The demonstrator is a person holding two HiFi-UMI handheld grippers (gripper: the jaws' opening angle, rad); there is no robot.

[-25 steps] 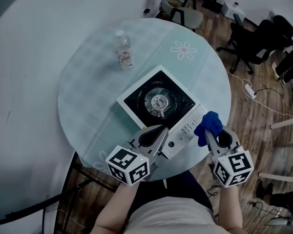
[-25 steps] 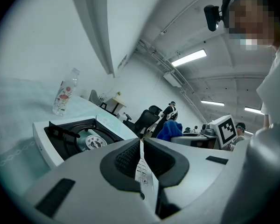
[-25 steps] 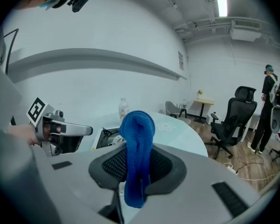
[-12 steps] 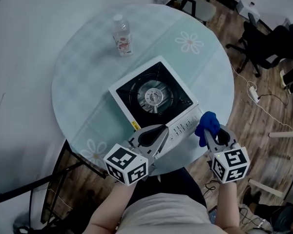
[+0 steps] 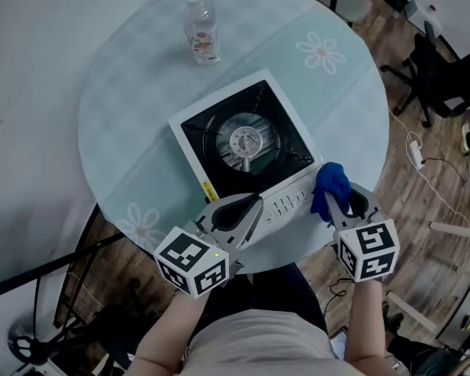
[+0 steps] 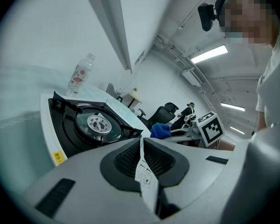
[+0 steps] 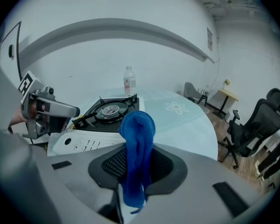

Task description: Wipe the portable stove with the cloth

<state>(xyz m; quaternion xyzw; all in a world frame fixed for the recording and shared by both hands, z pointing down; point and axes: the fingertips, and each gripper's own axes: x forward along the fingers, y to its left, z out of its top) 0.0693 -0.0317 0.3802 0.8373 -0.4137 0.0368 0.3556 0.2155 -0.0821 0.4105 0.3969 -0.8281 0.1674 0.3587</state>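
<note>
The portable stove [image 5: 243, 143], white with a black burner well, lies at an angle in the middle of the round table. My right gripper [image 5: 329, 202] hovers at the stove's front right corner, shut on a blue cloth [image 5: 330, 186] that bulges up out of its jaws [image 7: 136, 143]. My left gripper [image 5: 253, 204] is over the stove's front left edge, shut with nothing held. In the left gripper view the burner [image 6: 99, 124] lies just beyond the closed jaws, with the cloth [image 6: 161, 130] further right. In the right gripper view the stove's control panel [image 7: 86, 143] is ahead to the left.
A plastic water bottle [image 5: 203, 30] stands upright at the far side of the pale teal table [image 5: 133, 100]. The table's near edge runs just under both grippers. Office chairs [image 5: 446, 69] and a cable lie on the wooden floor at the right.
The head view has shifted further over the table, so the stove sits higher and more central. Both grippers keep their places at the stove's front edge, the cloth still held.
</note>
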